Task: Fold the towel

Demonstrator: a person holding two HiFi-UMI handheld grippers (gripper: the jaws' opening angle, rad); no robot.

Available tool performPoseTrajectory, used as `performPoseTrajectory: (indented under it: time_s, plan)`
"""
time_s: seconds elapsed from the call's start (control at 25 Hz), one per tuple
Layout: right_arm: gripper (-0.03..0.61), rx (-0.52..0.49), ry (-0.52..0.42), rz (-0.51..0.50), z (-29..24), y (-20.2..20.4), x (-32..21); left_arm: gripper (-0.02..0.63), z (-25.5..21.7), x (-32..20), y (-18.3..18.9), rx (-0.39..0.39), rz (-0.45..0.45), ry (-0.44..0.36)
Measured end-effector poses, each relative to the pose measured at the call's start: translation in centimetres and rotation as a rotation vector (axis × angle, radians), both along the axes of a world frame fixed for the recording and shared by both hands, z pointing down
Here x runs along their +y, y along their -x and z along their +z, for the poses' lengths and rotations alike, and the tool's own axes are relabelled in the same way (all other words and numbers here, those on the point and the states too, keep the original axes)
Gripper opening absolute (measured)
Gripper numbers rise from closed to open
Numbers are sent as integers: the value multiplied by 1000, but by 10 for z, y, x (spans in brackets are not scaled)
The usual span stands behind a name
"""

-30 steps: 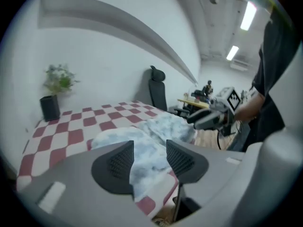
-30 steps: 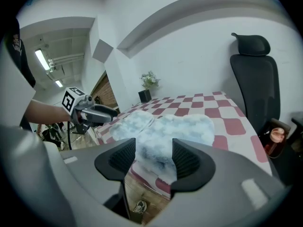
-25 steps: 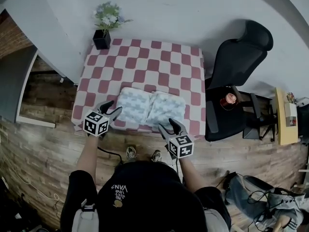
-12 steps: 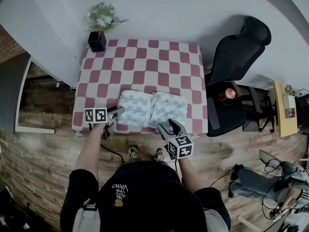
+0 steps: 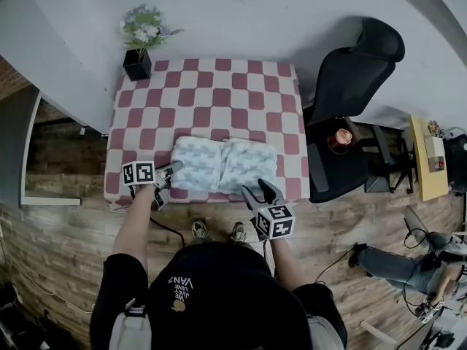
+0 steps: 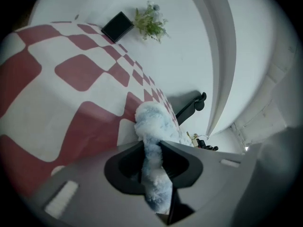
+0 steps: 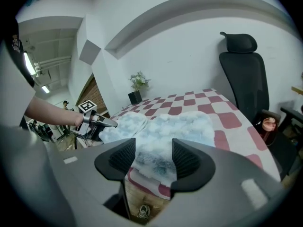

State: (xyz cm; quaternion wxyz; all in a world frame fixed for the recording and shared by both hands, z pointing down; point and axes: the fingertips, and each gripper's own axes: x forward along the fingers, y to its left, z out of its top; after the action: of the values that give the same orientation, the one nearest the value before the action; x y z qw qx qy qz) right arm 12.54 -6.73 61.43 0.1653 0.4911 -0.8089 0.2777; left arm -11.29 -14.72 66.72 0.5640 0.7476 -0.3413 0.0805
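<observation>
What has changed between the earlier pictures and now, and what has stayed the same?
The left tongs rolled over, dropped to the near left corner of the towel, and their jaws have just been closing; they now pinch that edge. The right tongs stayed open by the towel's near right edge, and the towel stayed on the checked tablecloth.

white "VANS" lettering, seen upside down, on top of the person's black cap
</observation>
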Motion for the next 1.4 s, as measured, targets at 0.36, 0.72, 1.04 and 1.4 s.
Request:
performPoseTrajectory:
  time_s: [0.36, 0.72, 1.04, 1.4]
  plan:
    - [233, -3, -10, -8, -1, -28, -2, 61, -61, -6, -30, -135, 93, -192]
    - [233, -26, -30, -41, -4, -59, -1, 58, -123, -6, -110, -319, 212, -390]
    - [233, -42, -35, -34, -1, -98, 12, 54, -118, 14, -213, -446, 366, -494]
    - [233, -47, -28, 26, 3, -143, 29, 57, -66, 33, -303, -647, 619, -540]
